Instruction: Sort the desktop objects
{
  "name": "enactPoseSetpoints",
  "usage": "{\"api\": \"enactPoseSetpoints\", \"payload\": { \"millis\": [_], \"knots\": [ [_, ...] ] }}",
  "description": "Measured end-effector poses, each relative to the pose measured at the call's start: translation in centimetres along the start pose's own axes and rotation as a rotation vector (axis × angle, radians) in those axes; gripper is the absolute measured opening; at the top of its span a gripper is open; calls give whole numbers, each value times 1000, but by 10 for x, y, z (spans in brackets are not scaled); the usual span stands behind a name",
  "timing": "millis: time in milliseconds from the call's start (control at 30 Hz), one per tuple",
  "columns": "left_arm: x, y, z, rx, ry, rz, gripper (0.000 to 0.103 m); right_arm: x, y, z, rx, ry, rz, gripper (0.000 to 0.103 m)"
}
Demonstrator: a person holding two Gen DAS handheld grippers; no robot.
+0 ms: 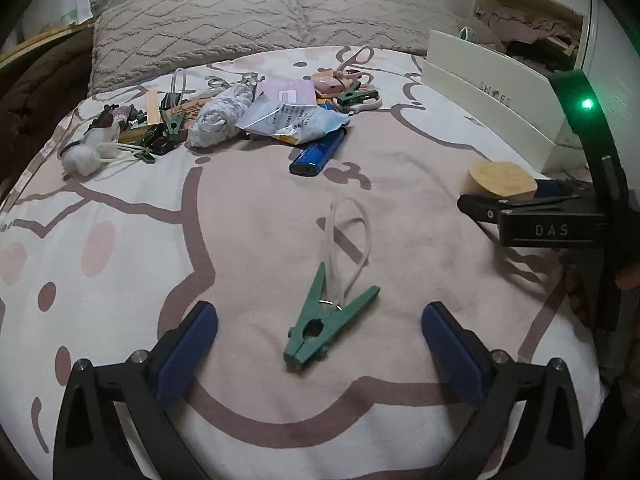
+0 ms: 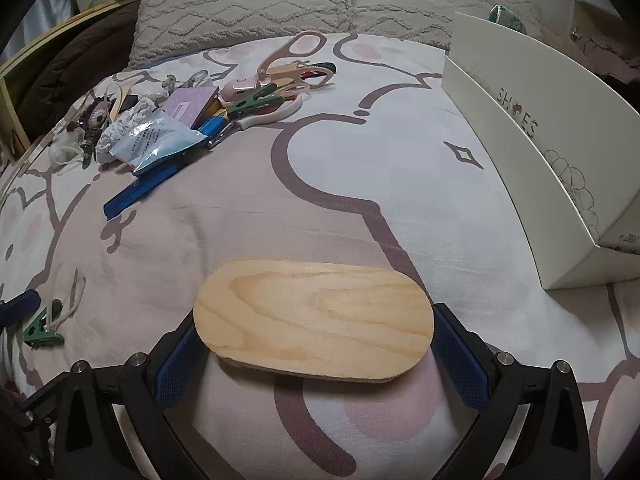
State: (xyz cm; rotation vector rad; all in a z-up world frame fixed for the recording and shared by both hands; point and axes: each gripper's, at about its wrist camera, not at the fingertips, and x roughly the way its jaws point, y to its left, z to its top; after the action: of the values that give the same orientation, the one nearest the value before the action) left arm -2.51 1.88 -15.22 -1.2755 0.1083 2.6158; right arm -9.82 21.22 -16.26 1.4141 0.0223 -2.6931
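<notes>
Left claw [image 1: 319,344] spread wide; right claw [image 2: 316,344] clamped.

green peg [image 1: 320,320] | blue lighter [image 1: 318,154] | pale wood-grain block [image 2: 314,316] | cream box [image 2: 540,152]

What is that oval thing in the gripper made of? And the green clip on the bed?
The oval block looks like pale unfinished wood: grain lines show across its matte top. The green clip looks like smooth plastic with a small metal spring ring, plus a whitish loop, maybe rubbery cord.

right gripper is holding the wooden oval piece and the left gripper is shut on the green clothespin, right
Not quite. In the left wrist view the left gripper is open around the green clothespin, not touching it. The right gripper does hold the wooden oval piece.
</notes>
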Motion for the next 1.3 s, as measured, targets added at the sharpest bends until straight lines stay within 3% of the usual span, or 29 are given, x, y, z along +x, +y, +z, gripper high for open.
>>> {"api": "enactPoseSetpoints", "payload": {
  "millis": [100, 300, 533, 667, 1033, 1167, 1300],
  "knots": [
    [1, 5, 0, -26, 3, -32, 103, -1, -2, -2, 8, -18, 14, 103],
    [-2, 1, -1, -15, -22, -10, 102, -2, 4, -5, -17, -46, -25, 103],
    [-7, -5, -1, 9, -73, 12, 69, -4, 5, -6, -20, -66, -30, 103],
    [-7, -12, -1, 46, -79, 20, 59, -4, 3, -6, -15, -68, -22, 103],
    [-10, -14, -3, 39, -87, -11, 36, -11, -5, -9, 20, -110, 36, 103],
    [-10, -13, -3, 33, -89, -17, 29, -12, -4, -9, 22, -125, 48, 96],
    [-11, -13, -3, 26, -91, -22, 28, -12, -1, -8, 9, -132, 38, 94]
  ]
}}
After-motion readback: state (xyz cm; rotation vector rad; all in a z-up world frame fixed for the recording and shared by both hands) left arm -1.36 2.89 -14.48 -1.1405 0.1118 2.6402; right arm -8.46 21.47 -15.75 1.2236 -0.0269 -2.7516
